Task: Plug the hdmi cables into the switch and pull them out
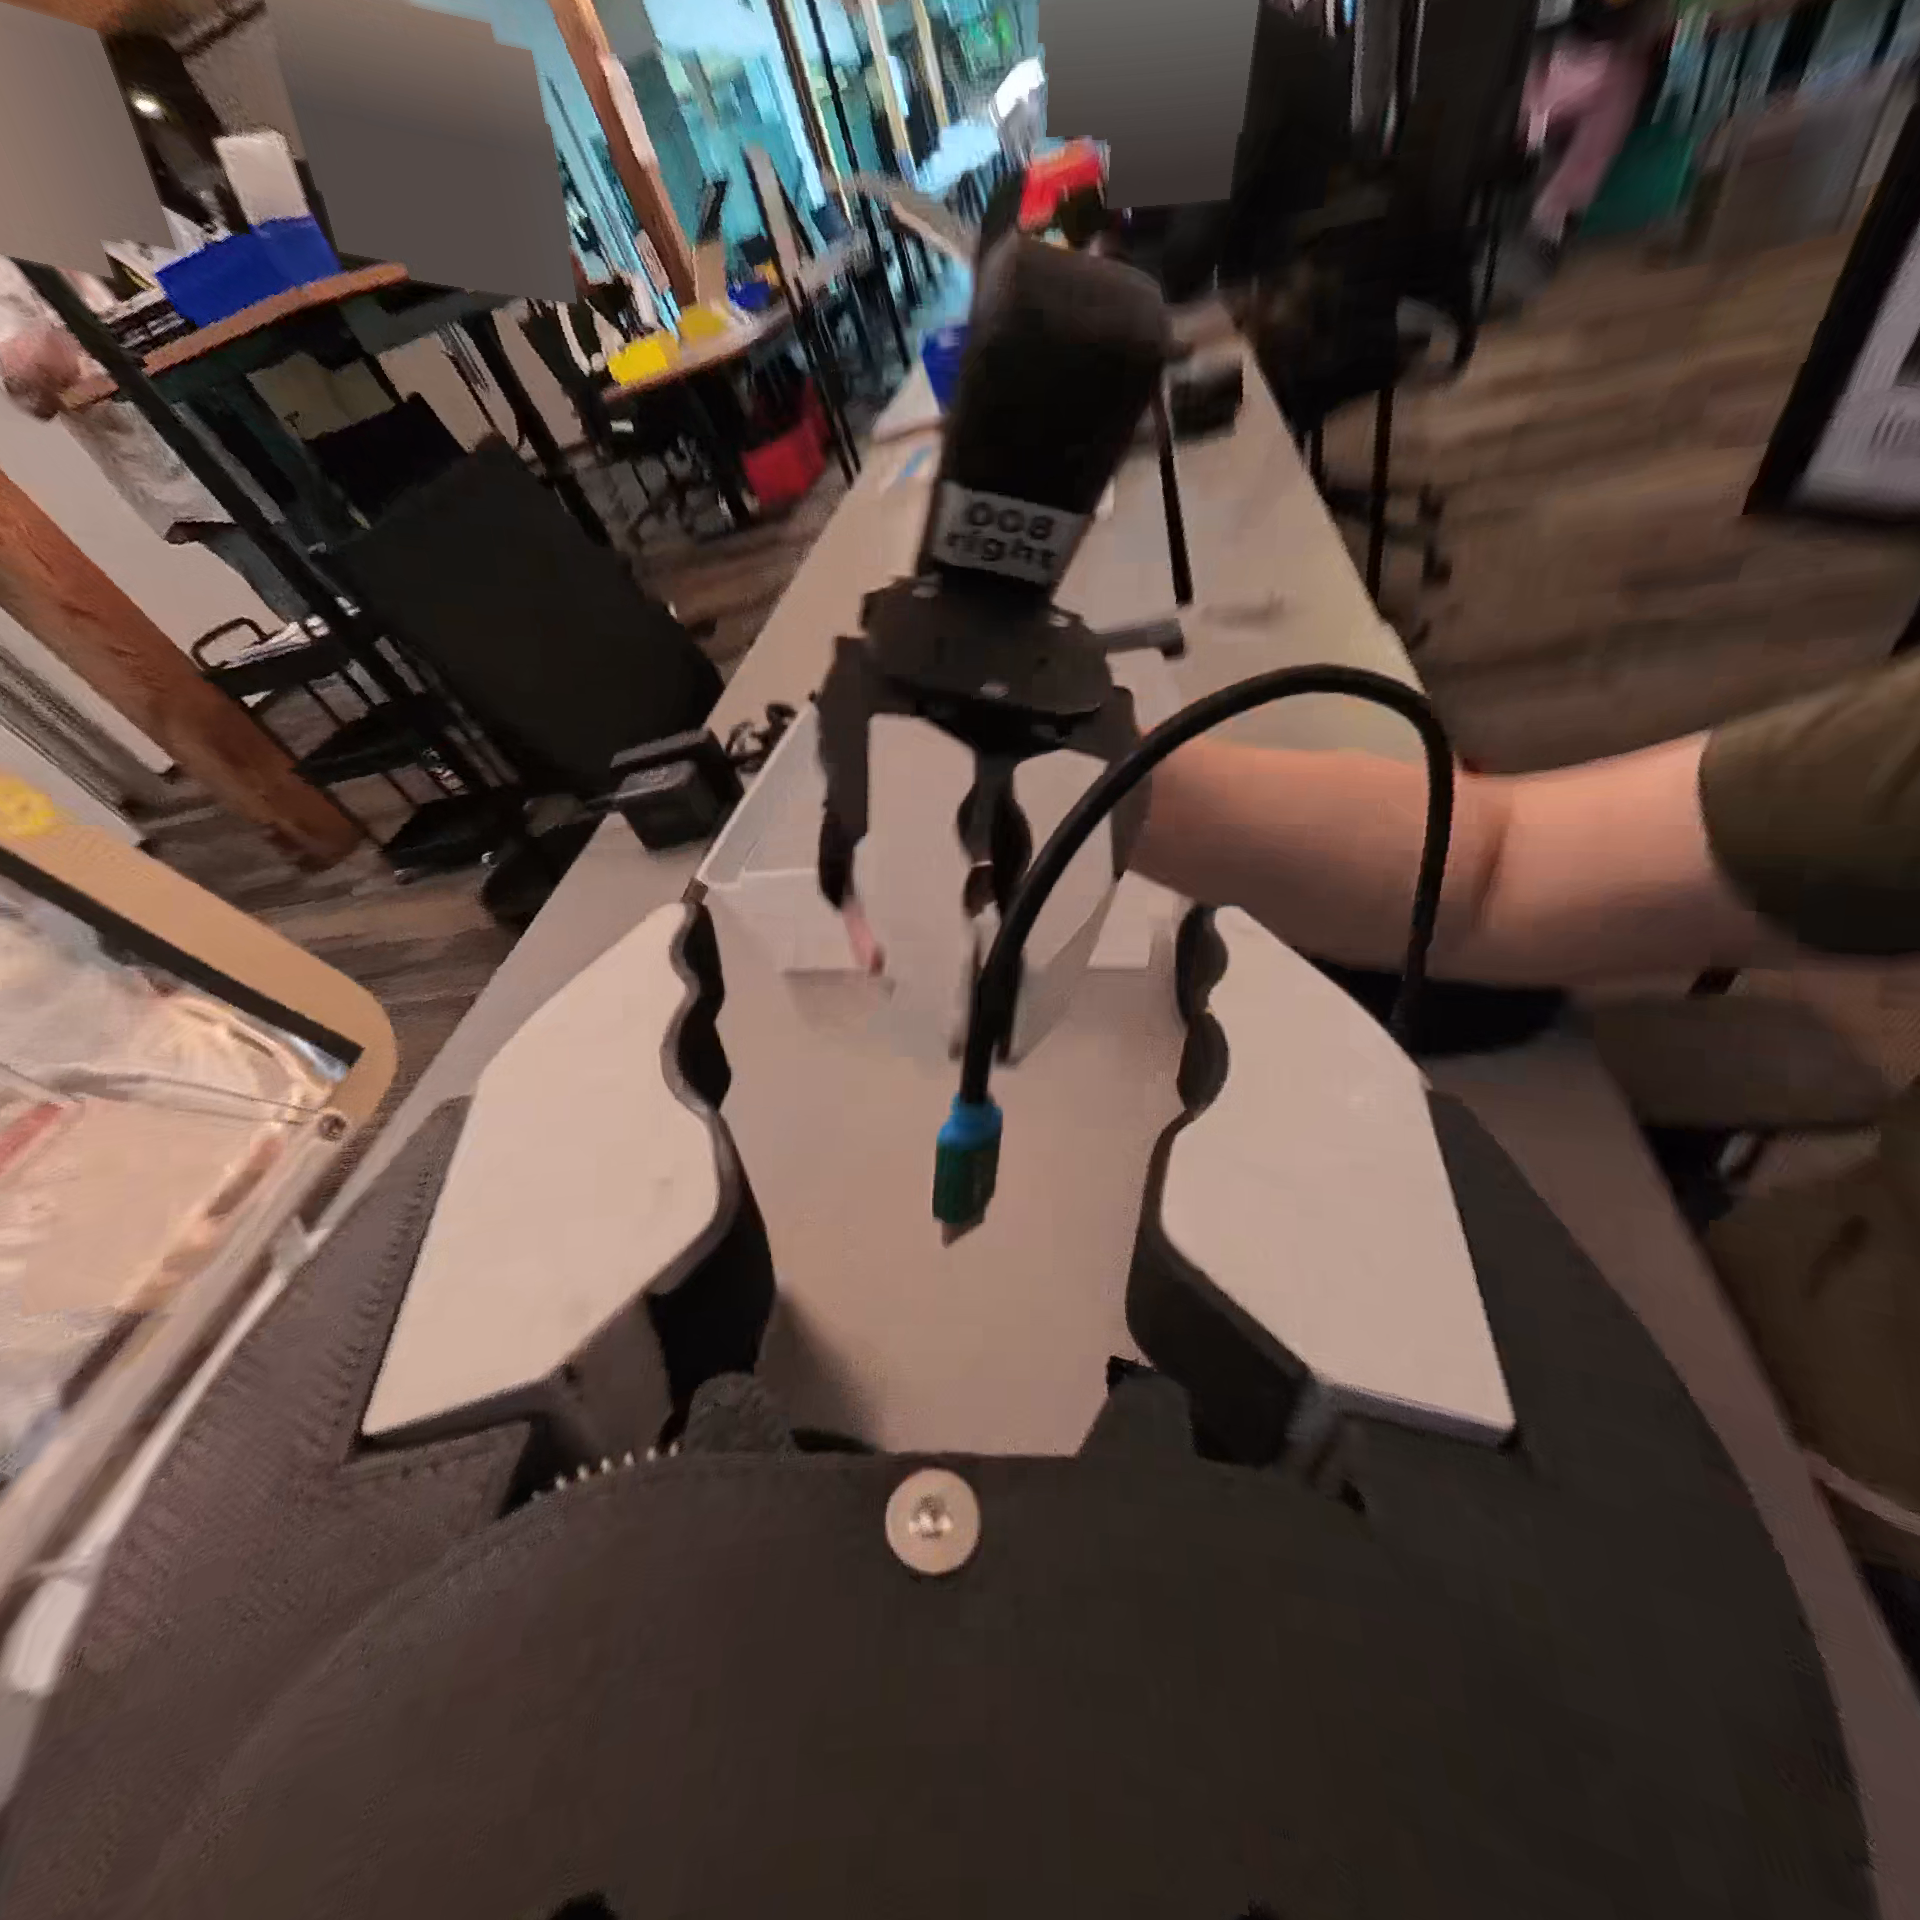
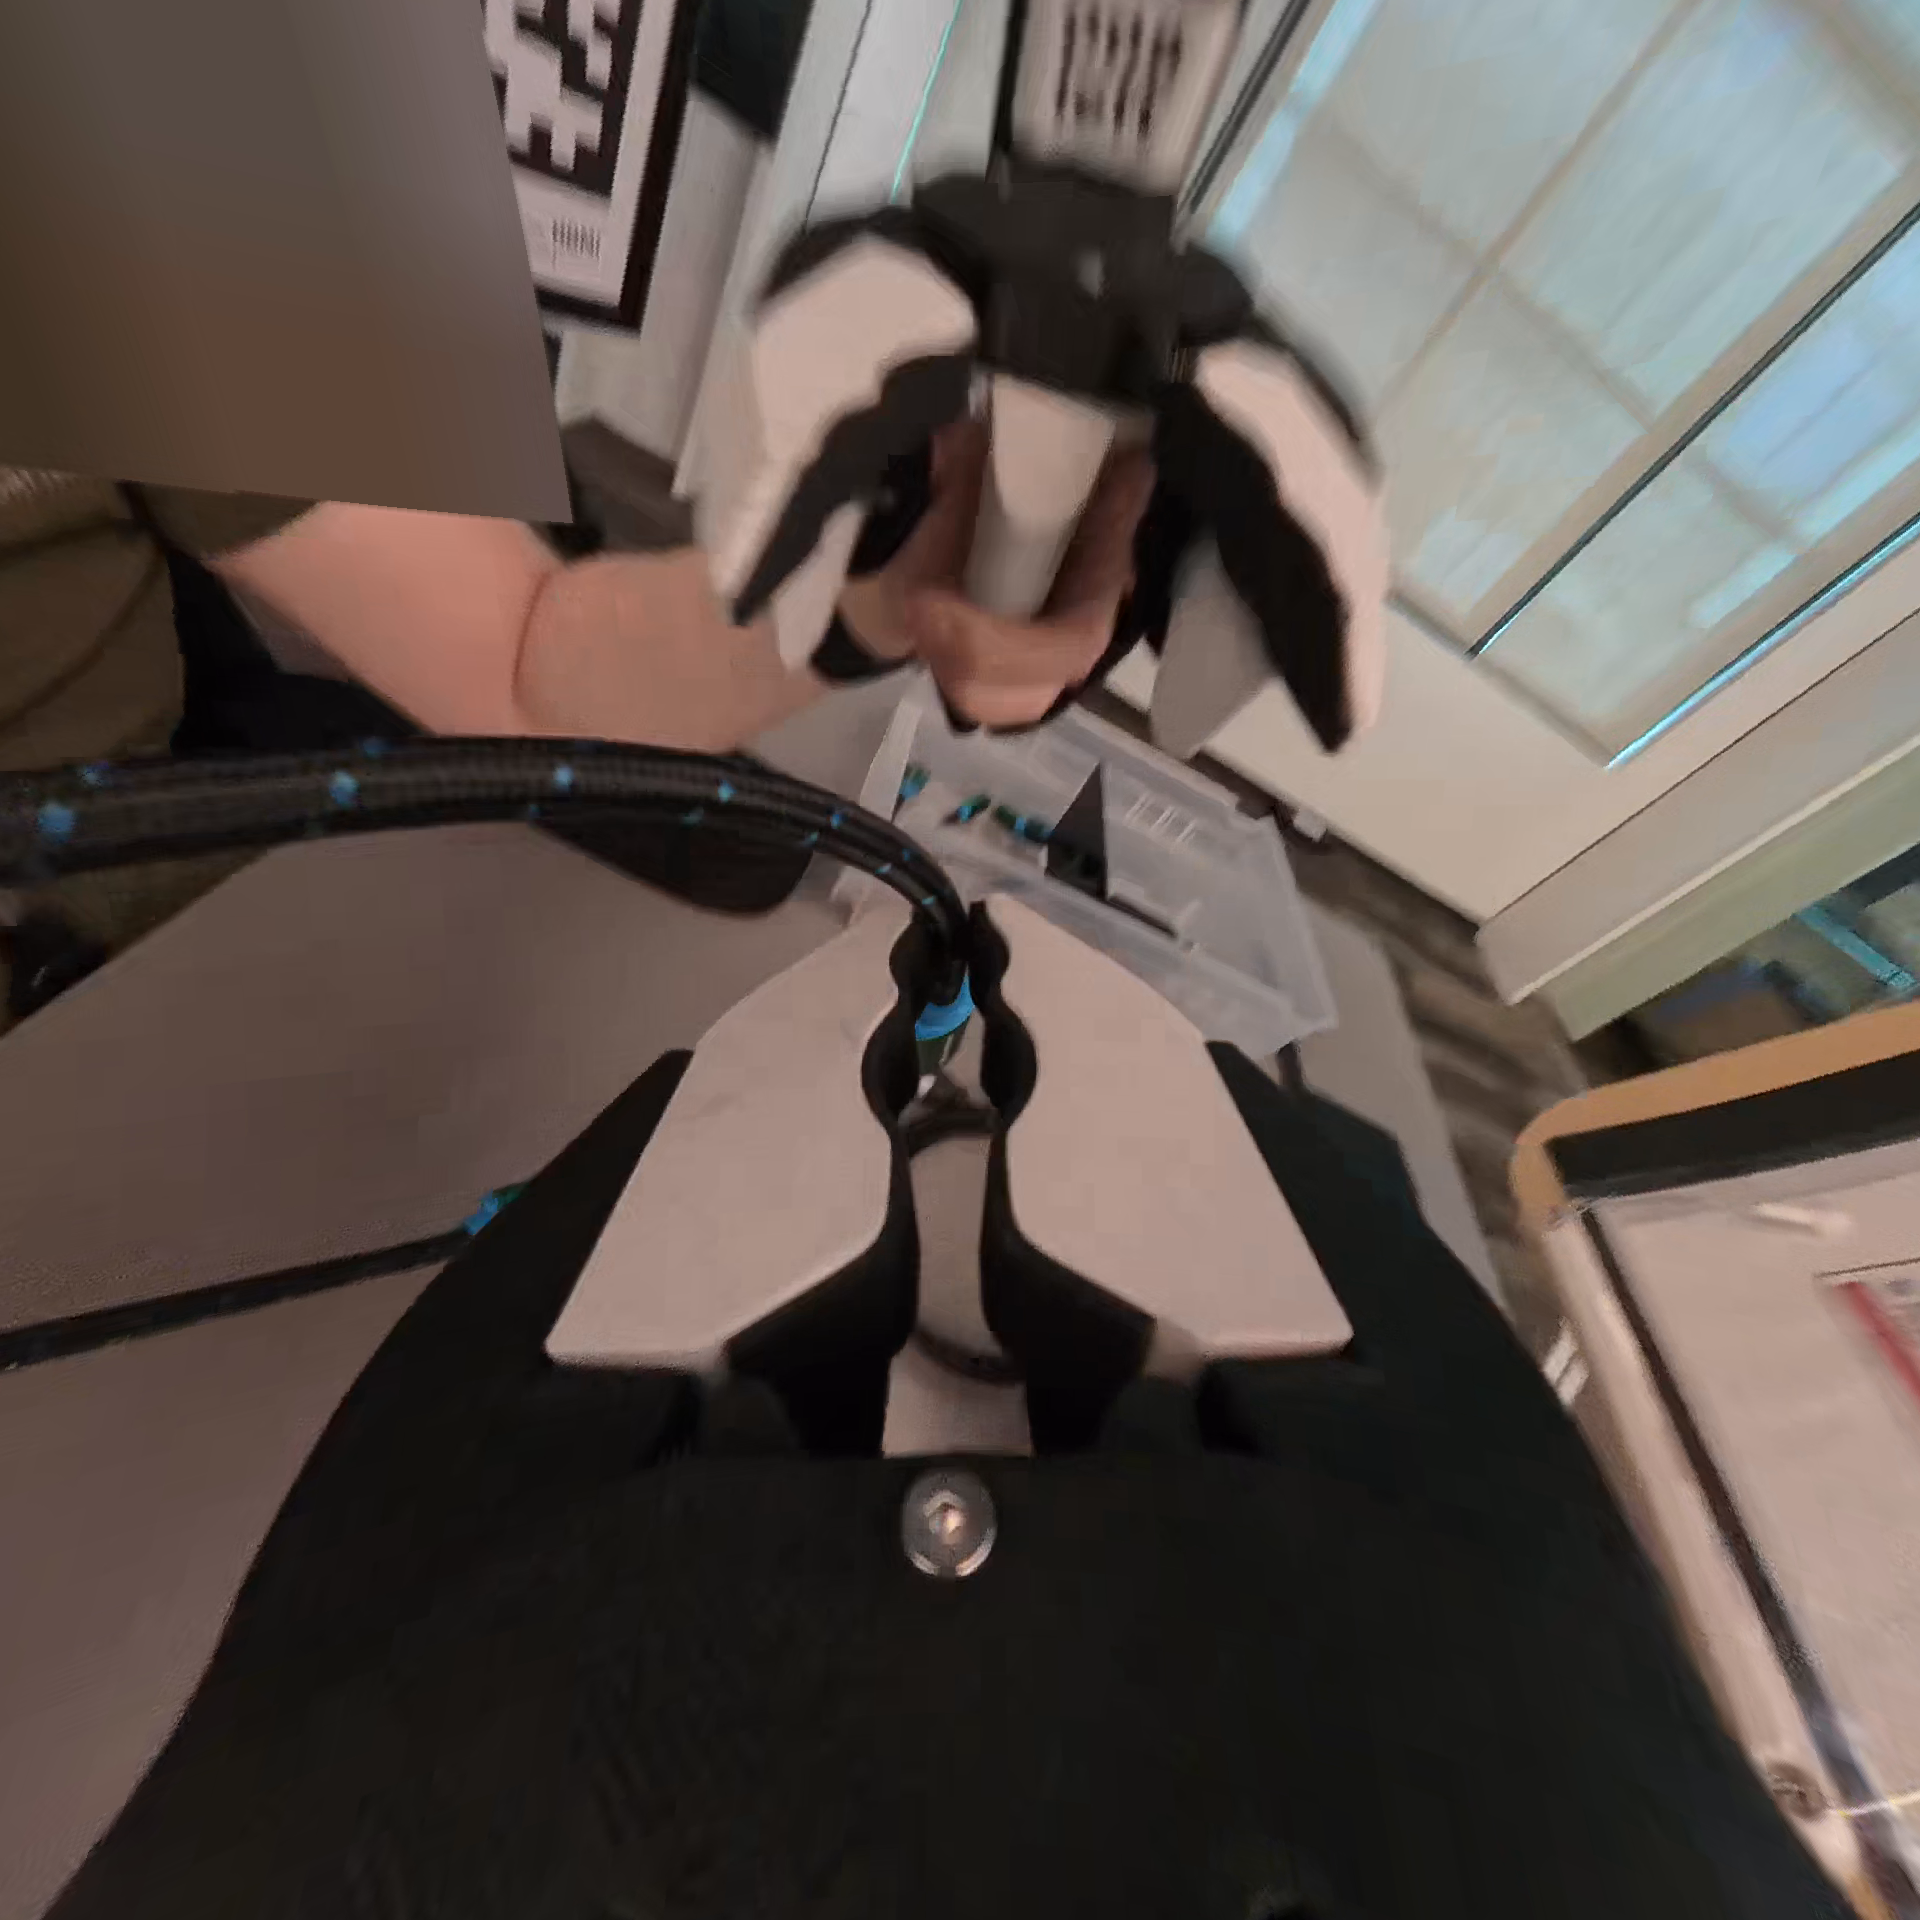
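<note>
My right gripper (image 2: pixel 961 925) is shut on a black braided HDMI cable (image 2: pixel 468 790) just behind its blue plug collar (image 2: pixel 940 1023). In the left wrist view the right gripper (image 1: pixel 935 914) hangs over the table, and the blue-green plug (image 1: pixel 966 1164) points down toward my left gripper. The cable (image 1: pixel 1299 681) arcs up and over to the right. My left gripper (image 1: pixel 945 987) is open wide and empty, its fingers on either side of the plug but not touching it. It also shows in the right wrist view (image 2: pixel 997 665), blurred. I cannot pick out the switch for sure.
A white bin (image 1: pixel 769 831) stands on the long pale table (image 1: pixel 1247 540) behind the right gripper; it shows as a pale bin (image 2: pixel 1226 935) holding small blue-green parts. A wood-rimmed clear panel (image 1: pixel 208 1039) lies at the left. A person's forearm (image 1: pixel 1351 852) reaches in from the right.
</note>
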Action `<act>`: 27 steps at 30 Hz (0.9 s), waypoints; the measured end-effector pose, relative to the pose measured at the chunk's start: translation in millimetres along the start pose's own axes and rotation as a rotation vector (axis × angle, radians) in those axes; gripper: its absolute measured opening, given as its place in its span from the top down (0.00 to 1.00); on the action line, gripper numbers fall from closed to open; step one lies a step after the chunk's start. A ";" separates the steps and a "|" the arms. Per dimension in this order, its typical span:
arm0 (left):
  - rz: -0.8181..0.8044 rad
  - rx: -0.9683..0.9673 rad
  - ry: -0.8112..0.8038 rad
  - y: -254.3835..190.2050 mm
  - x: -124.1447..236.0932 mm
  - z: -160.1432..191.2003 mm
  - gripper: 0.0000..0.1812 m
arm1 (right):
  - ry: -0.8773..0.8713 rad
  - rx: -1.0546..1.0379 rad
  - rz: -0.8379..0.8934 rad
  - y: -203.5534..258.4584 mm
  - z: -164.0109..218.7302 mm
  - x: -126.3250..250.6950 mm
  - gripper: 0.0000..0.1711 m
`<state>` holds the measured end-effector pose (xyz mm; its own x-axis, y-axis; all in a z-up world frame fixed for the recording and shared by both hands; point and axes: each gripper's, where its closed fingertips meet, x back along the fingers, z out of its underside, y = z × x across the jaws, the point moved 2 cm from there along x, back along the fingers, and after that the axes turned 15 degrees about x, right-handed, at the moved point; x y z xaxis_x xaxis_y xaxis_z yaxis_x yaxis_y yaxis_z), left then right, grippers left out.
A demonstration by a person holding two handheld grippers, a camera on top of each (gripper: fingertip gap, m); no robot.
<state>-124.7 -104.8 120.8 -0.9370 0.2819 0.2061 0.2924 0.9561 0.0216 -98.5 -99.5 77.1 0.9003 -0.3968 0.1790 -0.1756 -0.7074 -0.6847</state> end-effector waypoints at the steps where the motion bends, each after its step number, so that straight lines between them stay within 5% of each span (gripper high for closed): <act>1: 0.000 0.058 -0.038 7.0 3.6 -3.9 0.53 | -0.049 0.009 0.037 -5.6 -10.4 9.0 0.96; 7: 0.328 0.348 -0.183 7.7 6.5 -7.6 0.68 | -0.335 0.059 0.221 -25.1 -67.5 61.0 0.96; 12: 0.604 0.591 -0.238 -0.2 -13.7 -6.1 0.71 | -0.316 0.100 0.262 -27.2 -71.3 61.9 0.96; 18: 0.641 0.585 -0.240 -8.8 -29.3 -1.4 0.92 | -0.306 0.108 0.253 -26.6 -65.1 51.5 0.96; 27: 0.613 0.633 -0.287 4.3 -21.7 -7.2 0.93 | -0.219 0.131 0.295 -31.2 -52.5 54.0 0.95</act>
<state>-101.8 -107.4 123.4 -0.6888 0.6815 -0.2472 0.6732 0.4748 -0.5669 -65.3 -129.6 145.3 0.8850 -0.4275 -0.1845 -0.4002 -0.4956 -0.7709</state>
